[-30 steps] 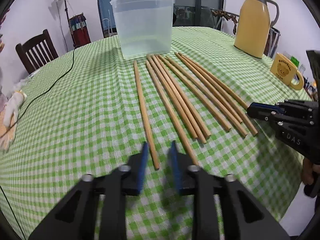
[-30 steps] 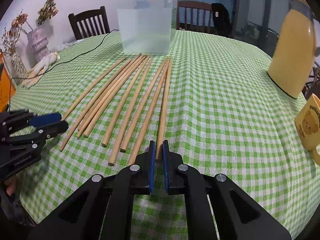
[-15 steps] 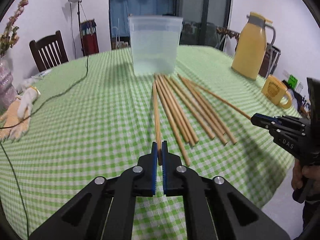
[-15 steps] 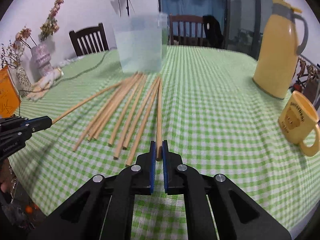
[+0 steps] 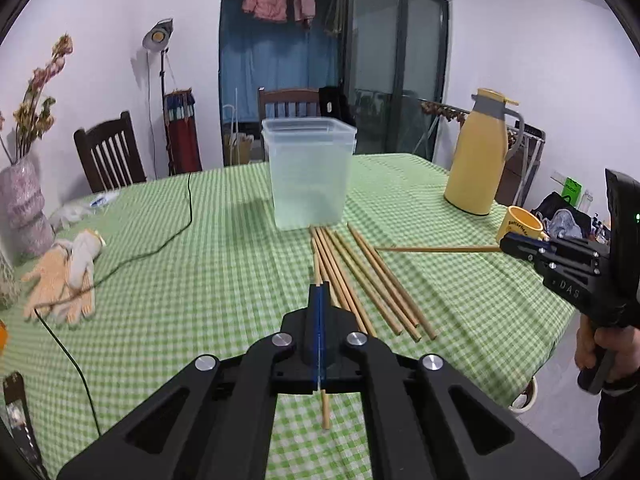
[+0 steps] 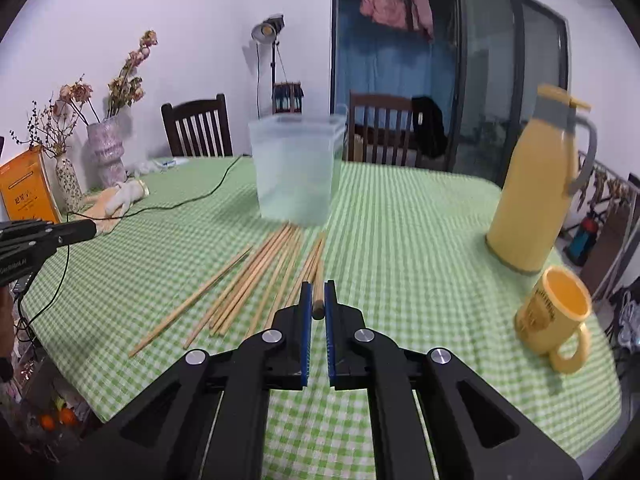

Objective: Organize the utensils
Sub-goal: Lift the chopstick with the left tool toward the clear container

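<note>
Left wrist view. My left gripper (image 5: 319, 300) has its blue-padded jaws pressed together on one long wooden chopstick (image 5: 325, 404); its near end pokes out below the jaws, its far end runs forward past the tips toward the loose bundle of wooden chopsticks (image 5: 360, 280). That bundle lies on the green-and-white checked tablecloth (image 5: 200, 264), fanned out from just in front of the translucent square plastic container (image 5: 308, 172), which stands upright mid-table. At right I see my right gripper (image 5: 506, 244) pinching the end of another wooden chopstick (image 5: 436, 249), which stretches level to the left, raised above the cloth. A tall yellow thermos jug (image 5: 478, 152) stands beyond it, a yellow mug (image 5: 520, 224) just behind the gripper tip. A pair of work gloves (image 5: 64, 272) and a black cable (image 5: 168, 240) lie on the left.

Right wrist view. The right gripper (image 6: 316, 308) clamps the round end of its chopstick (image 6: 318, 280) between narrowly parted blue pads; the stick points ahead toward the container (image 6: 296, 172). The bundle (image 6: 248, 280) lies left of it on the cloth. The left gripper (image 6: 86, 230) enters at far left, tips together; its chopstick I cannot make out here. Jug (image 6: 532, 184) and mug (image 6: 556, 312) stand at right, well apart from the sticks.
</note>
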